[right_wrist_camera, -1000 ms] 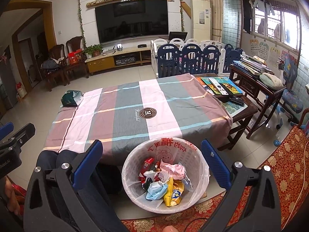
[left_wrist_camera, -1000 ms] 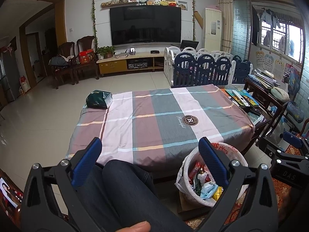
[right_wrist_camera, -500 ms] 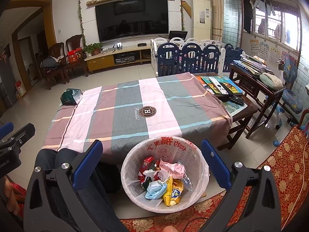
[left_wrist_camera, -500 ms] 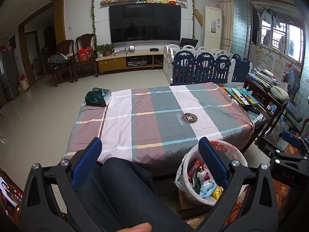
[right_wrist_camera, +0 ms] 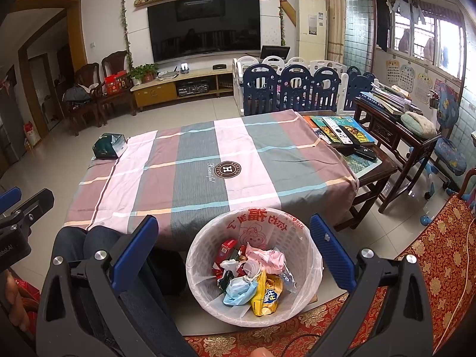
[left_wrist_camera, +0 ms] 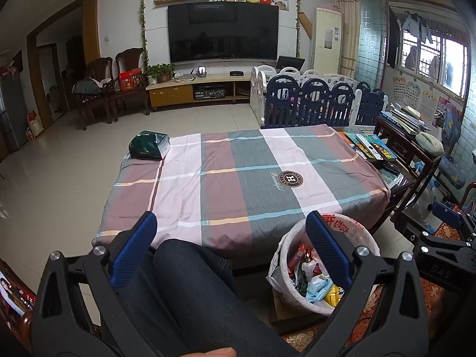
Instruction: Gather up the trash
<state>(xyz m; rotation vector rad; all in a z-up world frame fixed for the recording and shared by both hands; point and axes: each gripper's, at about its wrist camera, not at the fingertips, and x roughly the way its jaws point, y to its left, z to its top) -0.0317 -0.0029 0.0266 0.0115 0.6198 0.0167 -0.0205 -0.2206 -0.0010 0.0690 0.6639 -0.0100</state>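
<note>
My right gripper [right_wrist_camera: 230, 255] hangs spread and empty over the bin [right_wrist_camera: 309, 238], left gripper [left_wrist_camera: 229, 250] likewise wide above my knee [left_wrist_camera: 190, 270]. Trash [right_wrist_camera: 253, 273] sits inside the bin. I judge collecting nearly done; next I'd check the green pack [left_wrist_camera: 148, 145] on the cloth [left_wrist_camera: 226, 184]. Cloth reads "H", "Beautiful"; liner shows "福".

Right gripper [right_wrist_camera: 230, 248] jaws wide apart, empty, above trash-filled basket [right_wrist_camera: 309, 239] beside table [right_wrist_camera: 193, 184].

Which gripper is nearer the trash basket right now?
Right. The right gripper hangs open directly over the trash basket; the left gripper hangs open off to the basket's left, over the person's leg.
</note>
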